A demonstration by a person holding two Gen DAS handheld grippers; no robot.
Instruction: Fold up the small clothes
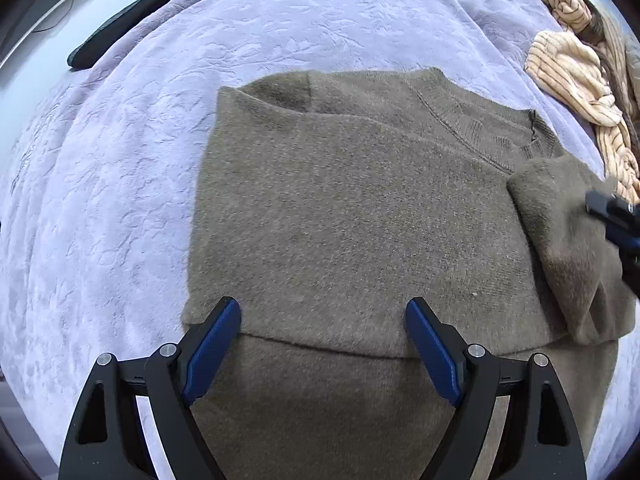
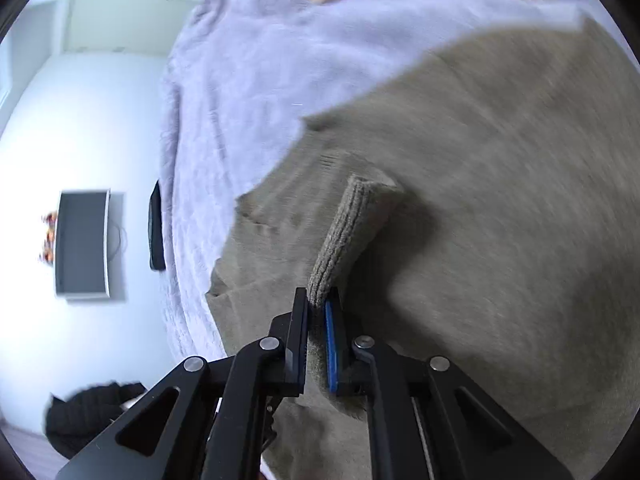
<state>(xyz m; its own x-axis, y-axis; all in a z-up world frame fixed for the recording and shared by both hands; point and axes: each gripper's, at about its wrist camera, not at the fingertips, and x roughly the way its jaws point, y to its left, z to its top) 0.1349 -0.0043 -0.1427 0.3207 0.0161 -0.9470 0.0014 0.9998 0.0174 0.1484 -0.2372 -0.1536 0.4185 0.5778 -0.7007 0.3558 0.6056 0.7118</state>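
Sweater (image 1: 352, 208): olive knit lying flat on the lavender bedspread (image 1: 120, 160), neck end far from the camera | Left gripper (image 1: 323, 312): fingers spread wide above the lower body of the sweater, nothing between them | Right gripper (image 2: 318, 300): fingers clamped tight on the ribbed sleeve cuff (image 2: 344, 236), lifted over the body | Striped garment (image 1: 576, 68): heaped at the bed's far right

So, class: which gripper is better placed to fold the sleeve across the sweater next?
Right. The right gripper is shut on the sleeve cuff; the left gripper hovers open over the sweater.
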